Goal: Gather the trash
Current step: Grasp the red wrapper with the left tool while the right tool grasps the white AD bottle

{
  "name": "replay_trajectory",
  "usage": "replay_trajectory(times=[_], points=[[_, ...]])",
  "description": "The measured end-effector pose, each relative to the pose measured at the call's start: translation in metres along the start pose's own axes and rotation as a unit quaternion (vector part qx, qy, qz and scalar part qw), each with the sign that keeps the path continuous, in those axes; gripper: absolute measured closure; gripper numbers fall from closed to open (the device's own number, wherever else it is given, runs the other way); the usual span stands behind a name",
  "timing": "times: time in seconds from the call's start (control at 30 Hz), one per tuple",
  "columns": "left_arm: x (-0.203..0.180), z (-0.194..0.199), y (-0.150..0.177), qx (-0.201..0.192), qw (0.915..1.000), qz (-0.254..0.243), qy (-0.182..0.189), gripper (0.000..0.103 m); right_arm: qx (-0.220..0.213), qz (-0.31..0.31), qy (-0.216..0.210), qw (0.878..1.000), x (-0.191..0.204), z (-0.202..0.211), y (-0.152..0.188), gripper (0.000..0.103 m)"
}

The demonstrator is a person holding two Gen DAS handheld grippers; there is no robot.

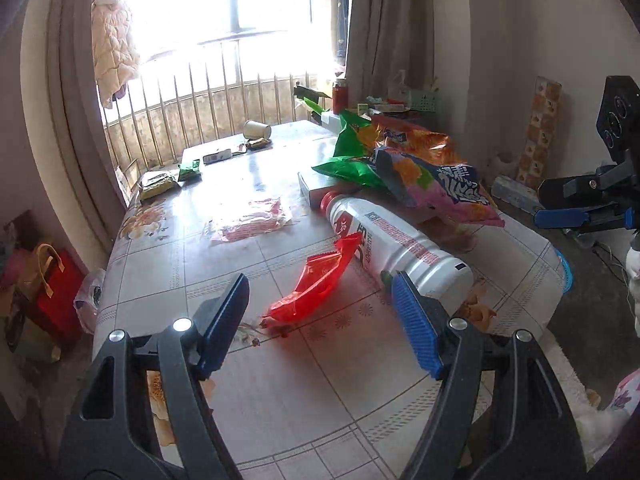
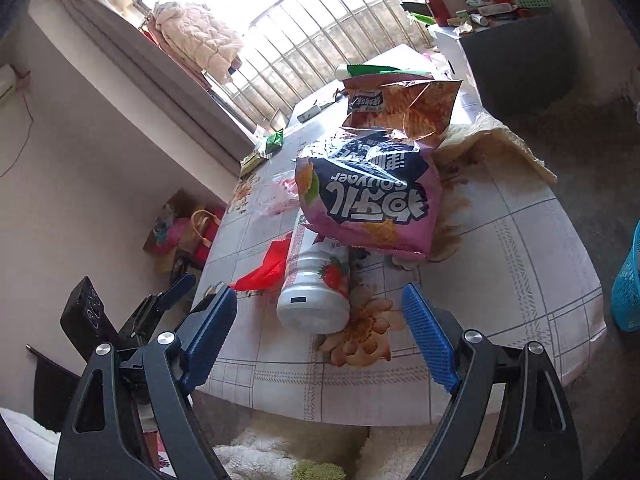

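Trash lies across a floral-clothed table [image 1: 280, 392]. A red wrapper [image 1: 316, 284] sits just beyond my left gripper [image 1: 320, 320], which is open and holds nothing. Beside the wrapper a white bottle [image 1: 396, 244] lies on its side, its neck under a pink-and-navy snack bag [image 1: 436, 184]. Orange [image 1: 412, 140] and green [image 1: 352, 160] bags are piled behind. My right gripper [image 2: 320, 334] hovers open at the table's near edge, facing the bottle [image 2: 316, 284] base, with the pink bag [image 2: 368, 200] and red wrapper [image 2: 268, 268] beyond. Each gripper shows in the other's view: right gripper [image 1: 540, 204], left gripper [image 2: 176, 288].
A clear pink-printed wrapper [image 1: 252, 220], small green packets [image 1: 190, 170] and a tipped paper cup [image 1: 258, 130] lie farther back by the window railing. A blue basket [image 2: 628, 284] stands on the floor right of the table. Bags [image 1: 56, 284] crowd the floor at left.
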State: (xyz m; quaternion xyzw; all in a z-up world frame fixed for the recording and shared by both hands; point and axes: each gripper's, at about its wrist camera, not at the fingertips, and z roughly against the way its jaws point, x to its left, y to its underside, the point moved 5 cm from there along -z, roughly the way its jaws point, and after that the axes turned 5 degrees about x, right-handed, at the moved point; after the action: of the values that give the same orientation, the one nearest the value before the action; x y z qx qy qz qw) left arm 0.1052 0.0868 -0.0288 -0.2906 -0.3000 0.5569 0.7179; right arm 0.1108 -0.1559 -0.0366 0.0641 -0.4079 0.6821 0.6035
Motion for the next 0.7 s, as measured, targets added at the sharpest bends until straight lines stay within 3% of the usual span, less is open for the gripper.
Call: replay_trajectory(times=[0.1,0.27,0.33,0.43,0.53,0.6,0.7], points=[[-0.001,-0.024,0.008,0.027,0.998,-0.04,-0.04,0.033,0.038,0.0,0.0,0.999,0.011,-0.033,-0.005,0.021],[0.002,-0.041,0.008,0.036,0.997,-0.052,-0.044,0.034,0.06,0.0,0.015,0.998,0.018,-0.064,-0.008,0.021],[0.002,-0.046,0.005,0.032,0.9971,-0.052,-0.046,0.039,0.064,0.004,0.03,0.997,0.02,-0.072,-0.01,0.021],[0.002,-0.05,0.003,0.034,0.997,-0.052,-0.045,0.048,0.07,0.004,0.035,0.997,0.021,-0.078,-0.009,0.021],[0.0,-0.057,0.003,0.046,0.9971,-0.05,-0.033,0.065,0.075,0.004,0.039,0.996,0.021,-0.085,-0.01,0.021],[0.0,-0.062,0.004,0.056,0.9971,-0.044,-0.024,0.085,0.075,0.009,0.051,0.996,0.021,-0.087,-0.011,0.021],[0.004,-0.063,0.008,0.064,0.9975,-0.027,-0.01,0.096,0.075,0.015,0.063,0.995,0.025,-0.09,-0.012,0.031]])
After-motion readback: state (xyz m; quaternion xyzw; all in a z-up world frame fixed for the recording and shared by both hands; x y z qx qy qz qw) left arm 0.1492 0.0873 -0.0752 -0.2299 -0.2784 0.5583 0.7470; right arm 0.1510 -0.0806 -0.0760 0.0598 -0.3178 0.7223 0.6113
